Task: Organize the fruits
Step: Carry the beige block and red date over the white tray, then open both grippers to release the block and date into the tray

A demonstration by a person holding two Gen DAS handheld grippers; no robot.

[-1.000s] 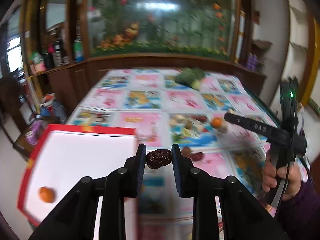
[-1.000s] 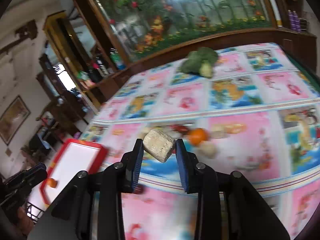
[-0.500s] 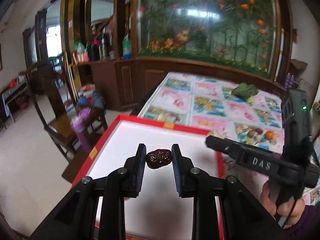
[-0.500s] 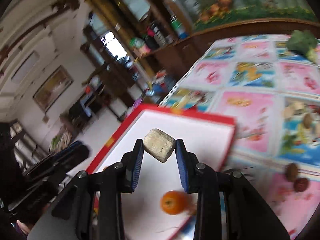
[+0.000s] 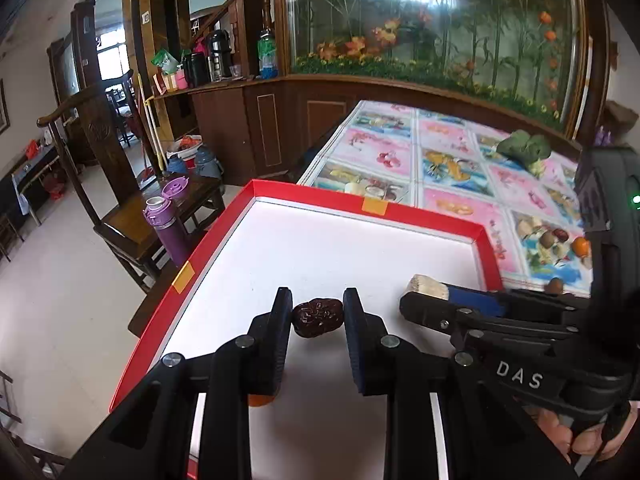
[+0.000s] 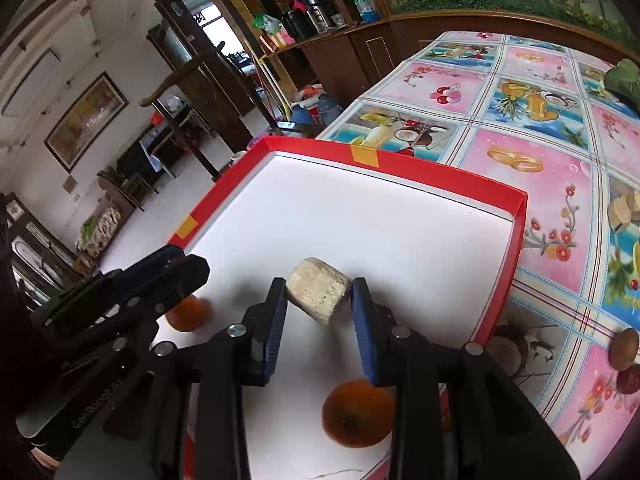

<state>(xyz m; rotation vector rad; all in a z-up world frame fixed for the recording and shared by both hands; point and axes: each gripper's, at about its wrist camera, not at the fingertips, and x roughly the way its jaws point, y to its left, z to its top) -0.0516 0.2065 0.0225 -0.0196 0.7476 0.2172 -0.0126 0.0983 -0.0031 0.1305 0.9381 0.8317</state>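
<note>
Both grippers loaded, over the red-rimmed white tray (image 5: 436, 218).
Wrinkled dark red dried date (image 5: 317, 317) pinched by left gripper (image 5: 317, 312); pale ridged cylindrical chunk (image 6: 318, 289) pinched by right gripper (image 6: 319, 308). Two small orange fruits (image 6: 357, 413) lie on the tray, on the fruit-print tablecloth (image 6: 548, 128).

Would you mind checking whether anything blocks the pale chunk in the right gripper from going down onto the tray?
Nothing visible blocks it. The right gripper holds the pale chunk above bare white tray floor. One orange lies nearer the camera, another orange off to the left by the left gripper.
</note>
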